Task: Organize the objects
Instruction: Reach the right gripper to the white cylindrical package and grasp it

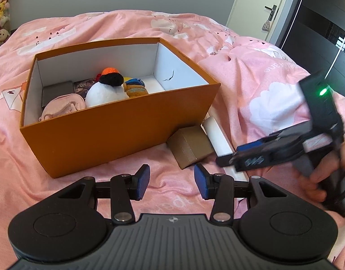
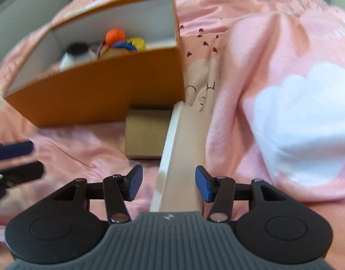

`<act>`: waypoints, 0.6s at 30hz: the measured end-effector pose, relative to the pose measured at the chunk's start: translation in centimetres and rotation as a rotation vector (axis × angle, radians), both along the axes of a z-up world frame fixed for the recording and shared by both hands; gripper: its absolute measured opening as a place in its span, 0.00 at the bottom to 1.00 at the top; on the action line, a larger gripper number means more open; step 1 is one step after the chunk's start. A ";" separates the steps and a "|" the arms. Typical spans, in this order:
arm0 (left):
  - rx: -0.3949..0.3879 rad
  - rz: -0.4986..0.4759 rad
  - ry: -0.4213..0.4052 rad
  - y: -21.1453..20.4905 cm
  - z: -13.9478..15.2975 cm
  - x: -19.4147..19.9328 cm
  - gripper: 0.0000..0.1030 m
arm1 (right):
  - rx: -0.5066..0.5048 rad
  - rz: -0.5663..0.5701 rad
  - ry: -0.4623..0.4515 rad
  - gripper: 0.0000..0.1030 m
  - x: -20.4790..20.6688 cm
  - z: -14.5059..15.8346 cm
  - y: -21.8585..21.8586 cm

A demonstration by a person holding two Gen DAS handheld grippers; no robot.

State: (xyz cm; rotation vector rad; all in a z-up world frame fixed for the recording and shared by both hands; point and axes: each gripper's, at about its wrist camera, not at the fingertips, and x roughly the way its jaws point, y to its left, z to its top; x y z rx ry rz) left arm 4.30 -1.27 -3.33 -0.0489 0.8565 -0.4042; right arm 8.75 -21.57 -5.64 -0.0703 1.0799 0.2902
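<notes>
An open orange box (image 1: 118,126) sits on the pink bed and also shows in the right wrist view (image 2: 100,90). It holds a white plush with black and orange top (image 1: 107,90), a knitted toy, a pink pouch (image 1: 62,108) and a dark case. A small brown carton (image 1: 190,146) (image 2: 145,135) and a long white box (image 1: 217,135) (image 2: 183,155) lie at its near right corner. My left gripper (image 1: 172,182) is open and empty, above the bedding in front of the orange box. My right gripper (image 2: 169,184) is open, its jaws on either side of the long white box.
The pink duvet (image 1: 262,85) bulges in a fold to the right of the boxes. A door (image 1: 258,6) and dark wardrobe stand at the far right. Plush toys (image 1: 1,11) line the far left wall.
</notes>
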 end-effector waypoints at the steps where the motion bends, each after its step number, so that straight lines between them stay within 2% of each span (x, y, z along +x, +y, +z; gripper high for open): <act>1: -0.004 0.003 0.000 0.1 0.0 0.0 0.50 | -0.033 0.008 0.006 0.54 0.2 -0.5 0.4; 4: -0.017 0.012 0.007 0.4 -0.1 0.1 0.50 | -0.125 0.019 -0.011 0.51 0.0 -1.7 0.5; 7: -0.030 0.017 0.013 0.6 -0.3 0.2 0.50 | -0.099 0.008 -0.003 0.48 0.1 -1.8 -0.5; 12: -0.050 0.023 0.011 1.0 -0.2 0.2 0.50 | 0.040 -0.083 0.054 0.36 0.4 -1.1 -3.4; 15: -0.061 0.023 0.015 1.1 -0.3 0.3 0.50 | 0.165 -0.151 0.112 0.32 0.7 -0.8 -5.9; 18: -0.059 0.021 0.015 1.0 -0.3 0.3 0.50 | 0.269 -0.157 0.149 0.31 0.5 -0.3 -6.4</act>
